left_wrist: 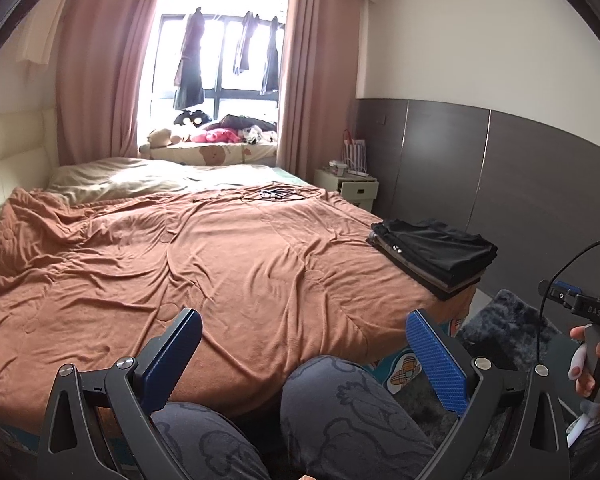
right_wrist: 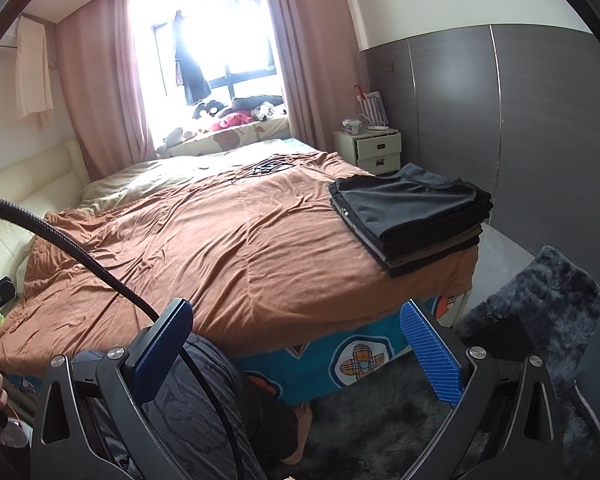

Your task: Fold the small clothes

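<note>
Both black, blue-padded grippers, left (left_wrist: pixel 302 354) and right (right_wrist: pixel 296 346), hovered gaping and empty over the person's knees, facing the rumpled rust-brown bedspread (left_wrist: pixel 188 256) (pink-curtained bedroom), whose right corner carried the stack of folded dark clothes (right_wrist: pixel 410 216).

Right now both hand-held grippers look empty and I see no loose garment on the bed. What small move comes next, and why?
Probably hold off grasping and pan to look for an unfolded piece. The left hand-held gripper and right hand-held gripper are open and empty, the rust-brown bedspread shows no loose garment, and the stack of folded dark clothes already sits squared at the bed's corner.
</note>
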`<state>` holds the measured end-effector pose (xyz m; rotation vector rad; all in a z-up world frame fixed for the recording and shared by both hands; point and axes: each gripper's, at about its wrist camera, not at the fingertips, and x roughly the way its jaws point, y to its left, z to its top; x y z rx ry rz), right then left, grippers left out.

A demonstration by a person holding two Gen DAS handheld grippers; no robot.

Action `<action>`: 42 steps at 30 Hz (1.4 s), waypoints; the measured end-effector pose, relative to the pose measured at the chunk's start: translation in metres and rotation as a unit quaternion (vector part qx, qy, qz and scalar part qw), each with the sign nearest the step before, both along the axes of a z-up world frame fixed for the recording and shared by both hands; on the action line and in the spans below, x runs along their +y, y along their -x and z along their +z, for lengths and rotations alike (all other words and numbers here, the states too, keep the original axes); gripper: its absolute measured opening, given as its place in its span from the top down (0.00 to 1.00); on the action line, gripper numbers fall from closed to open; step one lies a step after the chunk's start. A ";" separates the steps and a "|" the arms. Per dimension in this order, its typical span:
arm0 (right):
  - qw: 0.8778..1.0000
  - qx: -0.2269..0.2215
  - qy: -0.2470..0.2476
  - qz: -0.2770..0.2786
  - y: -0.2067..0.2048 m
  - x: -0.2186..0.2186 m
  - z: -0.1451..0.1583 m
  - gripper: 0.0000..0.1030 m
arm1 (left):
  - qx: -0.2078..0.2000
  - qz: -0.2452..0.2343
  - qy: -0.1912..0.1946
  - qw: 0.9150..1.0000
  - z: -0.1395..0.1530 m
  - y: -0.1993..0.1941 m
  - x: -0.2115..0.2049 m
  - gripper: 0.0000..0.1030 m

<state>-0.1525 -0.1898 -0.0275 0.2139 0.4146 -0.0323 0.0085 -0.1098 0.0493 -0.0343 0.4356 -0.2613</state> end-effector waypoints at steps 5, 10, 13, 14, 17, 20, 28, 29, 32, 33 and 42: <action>1.000 -0.006 0.004 0.001 0.007 0.007 -0.006 0.00 | -0.010 0.004 -0.005 1.000 0.002 0.007 -0.002 0.00; 1.000 -0.008 0.009 0.001 0.011 0.011 -0.008 0.00 | -0.018 0.007 -0.002 1.000 0.004 0.012 0.000 0.00; 1.000 -0.010 0.009 0.003 0.011 0.012 -0.008 0.00 | -0.019 0.009 0.000 1.000 0.004 0.015 0.001 0.00; 1.000 -0.010 0.009 0.002 0.011 0.013 -0.008 0.00 | -0.019 0.009 0.000 1.000 0.004 0.016 0.001 0.00; 1.000 -0.011 0.010 0.004 0.011 0.015 -0.008 0.00 | -0.021 0.010 0.001 1.000 0.005 0.017 0.003 0.00; 1.000 -0.011 0.013 0.006 0.011 0.017 -0.008 0.00 | -0.023 0.011 0.001 1.000 0.006 0.019 0.004 0.00; 1.000 -0.009 0.017 0.008 0.010 0.019 -0.010 0.00 | -0.021 0.014 0.005 1.000 0.006 0.022 0.007 0.00; 1.000 -0.009 0.018 0.008 0.010 0.019 -0.010 0.00 | -0.022 0.015 0.005 1.000 0.006 0.023 0.008 0.00; 1.000 -0.009 0.019 0.009 0.011 0.020 -0.009 0.00 | -0.024 0.019 0.006 1.000 0.007 0.026 0.010 0.00; 1.000 -0.009 0.019 0.010 0.011 0.020 -0.009 0.00 | -0.024 0.020 0.006 0.999 0.008 0.027 0.010 0.00; 1.000 -0.012 0.021 0.010 0.014 0.020 -0.009 0.00 | -0.023 0.025 0.007 0.999 0.009 0.028 0.013 0.00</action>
